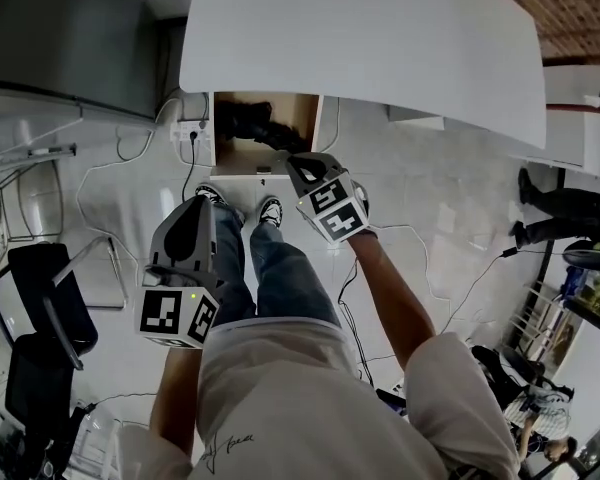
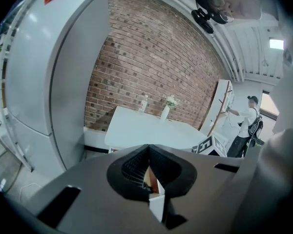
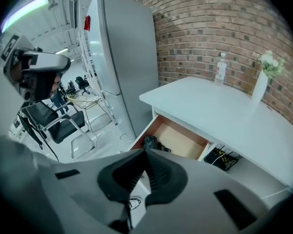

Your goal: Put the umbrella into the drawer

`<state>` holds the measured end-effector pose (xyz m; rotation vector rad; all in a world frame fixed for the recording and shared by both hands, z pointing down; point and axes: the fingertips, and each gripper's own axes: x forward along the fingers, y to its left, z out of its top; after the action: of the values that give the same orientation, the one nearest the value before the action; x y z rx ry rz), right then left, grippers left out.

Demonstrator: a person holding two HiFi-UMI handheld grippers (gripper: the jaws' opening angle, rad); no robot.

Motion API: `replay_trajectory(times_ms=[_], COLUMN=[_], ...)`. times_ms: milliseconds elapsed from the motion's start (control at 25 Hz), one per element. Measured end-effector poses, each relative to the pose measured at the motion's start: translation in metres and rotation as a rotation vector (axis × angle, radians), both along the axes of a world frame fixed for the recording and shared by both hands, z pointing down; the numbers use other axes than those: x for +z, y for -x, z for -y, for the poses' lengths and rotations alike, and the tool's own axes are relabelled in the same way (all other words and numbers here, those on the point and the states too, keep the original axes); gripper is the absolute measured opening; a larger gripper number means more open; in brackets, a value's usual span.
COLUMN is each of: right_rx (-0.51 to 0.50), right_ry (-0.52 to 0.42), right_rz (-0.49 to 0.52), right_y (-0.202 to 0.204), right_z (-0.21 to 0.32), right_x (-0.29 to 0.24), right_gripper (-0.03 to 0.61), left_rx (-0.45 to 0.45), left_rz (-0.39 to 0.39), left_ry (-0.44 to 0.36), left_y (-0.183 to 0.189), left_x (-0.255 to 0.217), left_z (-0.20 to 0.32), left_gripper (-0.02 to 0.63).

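Across the top of the head view, white desk overhanging its pulled-out drawer at upper centre; the wooden box stands open so that its load could go in from above. Umbrella, a dark folded bundle, lies inside the drawer toward its back, apparently already delivered. Right tongs just before the drawer's front edge, contact not discernible, tips pressed together on nothing and angled steeply down, probably placed to push the front shut. Left tongs, lower left of centre, likewise closed and empty, held aside as the idle tool
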<state>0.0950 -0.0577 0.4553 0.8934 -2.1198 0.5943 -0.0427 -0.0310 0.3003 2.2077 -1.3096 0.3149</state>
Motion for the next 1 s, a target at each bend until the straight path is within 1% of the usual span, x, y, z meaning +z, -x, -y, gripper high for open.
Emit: replay_trajectory(times_ms=[80, 200, 360, 600, 760, 1000], right_rx=[0.013, 0.046, 0.072, 0.055, 0.048, 0.071], right_ry=[0.002, 0.021, 0.013, -0.039, -0.071, -0.112], right_rz=[0.034, 0.111, 0.169, 0.199, 0.212, 0.246], right_y=[0.001, 0.0, -0.003, -0.006, -0.006, -0.01], right_z=[-0.004, -0.012, -0.02, -0.034, -0.041, -0.05], right_x=[-0.007, -0.022, -0.044, -0.087, -0.109, -0.14], right_gripper=[0.018, 0.017, 0.017, 0.017, 0.017, 0.017], left_rx=[0.002, 0.007, 0.025, 0.055, 0.066, 0.074], left_rz=[-0.003, -0.009, -0.014, -0.024, -0.027, -0.034], left_ry=[-0.005, -0.013, -0.021, -0.044, -0.055, -0.071], left_y=[-0.001, -0.007, -0.015, -0.026, -0.03, -0.036], left_x=[-0.004, -0.011, -0.021, -0.046, -0.053, -0.067], left_z=[-0.004, -0.009, -0.015, -0.026, -0.029, -0.04], left_gripper=[0.017, 0.017, 0.017, 0.017, 0.017, 0.017])
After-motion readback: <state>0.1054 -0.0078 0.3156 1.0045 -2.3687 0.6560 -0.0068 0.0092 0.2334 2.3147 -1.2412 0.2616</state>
